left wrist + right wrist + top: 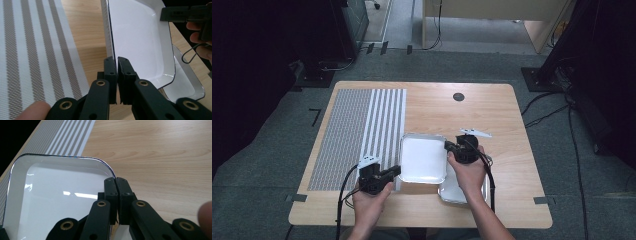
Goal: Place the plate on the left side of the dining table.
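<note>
Starting at the left, the striped mat (362, 135) covers that part of the table (512, 150), and my left gripper (395, 172) sits at its near right corner, jaws clamped down narrow on the left rim of the white tray (424, 157). In the left gripper view the rim runs straight up from between the pads, so the bite looks square rather than skewed.

The tray itself is in the middle of the table, just right of the mat, carried between both tools and overlapping a second, metal-looking tray (459, 192) that lies under its near right corner (whether the two touch I cannot tell).

On the right, my right gripper (449, 147) is pinched tight on the tray's opposite rim near a corner; the right gripper view shows the thin edge caught between the pads.

To carry this well, I judge that both hands must travel together at one pace and one height, since a thin rim can slip or twist out of a narrow pinch. I want the tray level, lifted clear of the lower tray before sliding sideways, and no squeezing inward that would bow it.
</note>
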Tool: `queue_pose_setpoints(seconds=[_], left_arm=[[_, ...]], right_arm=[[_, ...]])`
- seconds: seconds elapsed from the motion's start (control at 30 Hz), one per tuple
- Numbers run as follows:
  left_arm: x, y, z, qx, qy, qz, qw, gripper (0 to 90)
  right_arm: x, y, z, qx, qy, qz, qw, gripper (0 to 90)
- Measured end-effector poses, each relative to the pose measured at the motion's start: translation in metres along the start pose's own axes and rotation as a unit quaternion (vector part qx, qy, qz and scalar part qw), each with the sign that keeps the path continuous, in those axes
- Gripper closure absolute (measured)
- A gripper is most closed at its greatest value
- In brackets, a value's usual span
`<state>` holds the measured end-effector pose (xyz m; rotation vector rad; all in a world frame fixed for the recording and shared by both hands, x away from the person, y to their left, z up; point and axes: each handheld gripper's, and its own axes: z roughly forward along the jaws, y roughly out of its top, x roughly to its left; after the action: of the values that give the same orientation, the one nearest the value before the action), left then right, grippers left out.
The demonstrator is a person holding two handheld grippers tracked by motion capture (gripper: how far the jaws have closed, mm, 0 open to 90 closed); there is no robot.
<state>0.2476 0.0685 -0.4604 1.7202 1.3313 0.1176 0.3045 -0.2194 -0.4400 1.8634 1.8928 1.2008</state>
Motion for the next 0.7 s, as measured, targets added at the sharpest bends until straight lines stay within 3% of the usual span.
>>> queue_pose_setpoints(seconds=[0.7], left_arm=[[0.059,0.019,-0.029,-0.014,0.042,-0.019,0.9988,88.4]], right_arm=[[0.058,0.017,0.047,0.014,0.024,0.0,0.9996,89.4]])
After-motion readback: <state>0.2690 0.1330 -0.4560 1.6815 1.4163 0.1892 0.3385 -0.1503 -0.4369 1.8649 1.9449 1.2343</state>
